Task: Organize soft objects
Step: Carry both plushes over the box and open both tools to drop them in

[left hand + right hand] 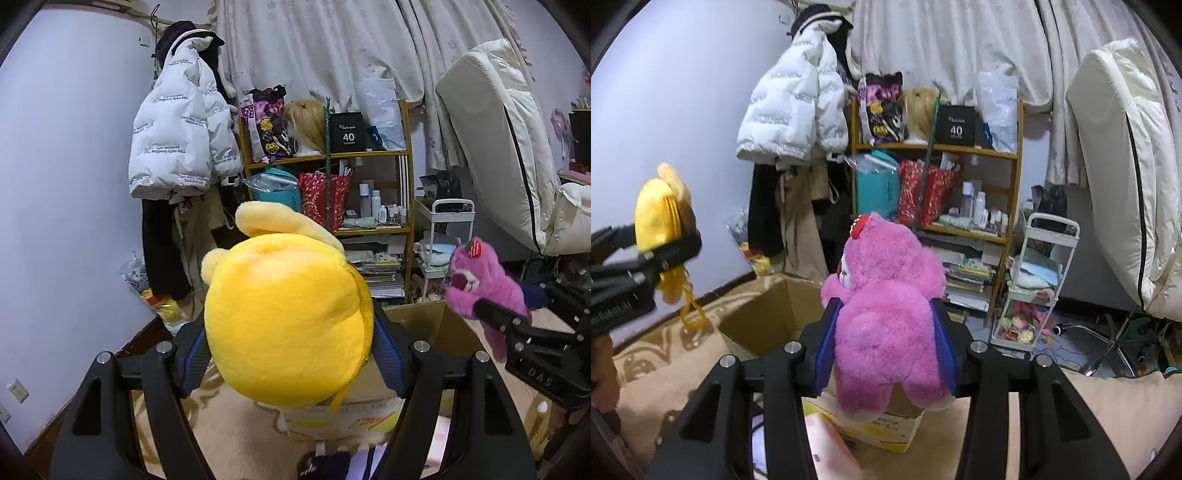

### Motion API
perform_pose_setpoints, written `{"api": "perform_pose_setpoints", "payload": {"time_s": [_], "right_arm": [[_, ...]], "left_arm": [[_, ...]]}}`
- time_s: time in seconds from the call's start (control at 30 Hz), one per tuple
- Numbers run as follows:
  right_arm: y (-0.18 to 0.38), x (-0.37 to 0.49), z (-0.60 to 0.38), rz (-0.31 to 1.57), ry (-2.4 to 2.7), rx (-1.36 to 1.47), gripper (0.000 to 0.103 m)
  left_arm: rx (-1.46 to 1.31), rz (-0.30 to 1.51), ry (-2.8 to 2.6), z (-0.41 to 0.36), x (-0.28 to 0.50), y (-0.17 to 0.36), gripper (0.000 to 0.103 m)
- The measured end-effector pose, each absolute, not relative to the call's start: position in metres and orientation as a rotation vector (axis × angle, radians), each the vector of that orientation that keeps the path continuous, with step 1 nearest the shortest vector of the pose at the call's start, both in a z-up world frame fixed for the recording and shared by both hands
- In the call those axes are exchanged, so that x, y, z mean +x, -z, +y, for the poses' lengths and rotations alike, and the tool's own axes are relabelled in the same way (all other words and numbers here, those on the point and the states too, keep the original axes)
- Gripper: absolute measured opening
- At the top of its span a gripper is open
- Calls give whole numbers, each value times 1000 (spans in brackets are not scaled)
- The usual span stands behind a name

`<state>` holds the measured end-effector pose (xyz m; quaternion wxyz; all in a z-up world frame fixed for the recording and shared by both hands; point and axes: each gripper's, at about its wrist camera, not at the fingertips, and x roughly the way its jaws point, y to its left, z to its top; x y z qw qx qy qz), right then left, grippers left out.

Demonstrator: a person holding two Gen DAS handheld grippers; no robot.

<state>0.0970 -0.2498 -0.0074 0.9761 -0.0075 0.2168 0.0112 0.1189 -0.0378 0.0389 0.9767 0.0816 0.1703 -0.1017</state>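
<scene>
Left claw (288, 347) clamping yellow plush (284, 314), right claw (886, 343) clamping pink plush (886, 314), black box (346, 133) marked "40"

Fluffy pink plush toy (886, 314); matt cardboard box (764, 314).

Black tongs (288, 350) — blue ribbed pads (943, 350)

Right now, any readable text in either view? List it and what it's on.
"40": black box on the top shelf; the small line above it is too blurred.
"DAS": right gripper body, left wrist view.
White jacket: repeated print, too small and warped to read.
Left gripper body: label blurred.
Cardboard box: print unreadable.
Shelf bottles: too small.
</scene>
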Motion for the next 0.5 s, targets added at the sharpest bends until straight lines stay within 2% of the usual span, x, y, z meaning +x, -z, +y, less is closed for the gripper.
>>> {"api": "perform_pose_setpoints", "payload": {"time_s": [0.5], "right_arm": [[35,125,-269,500,-49,96,49]], "left_arm": [[155,424,246,-49,166,1,75]]}}
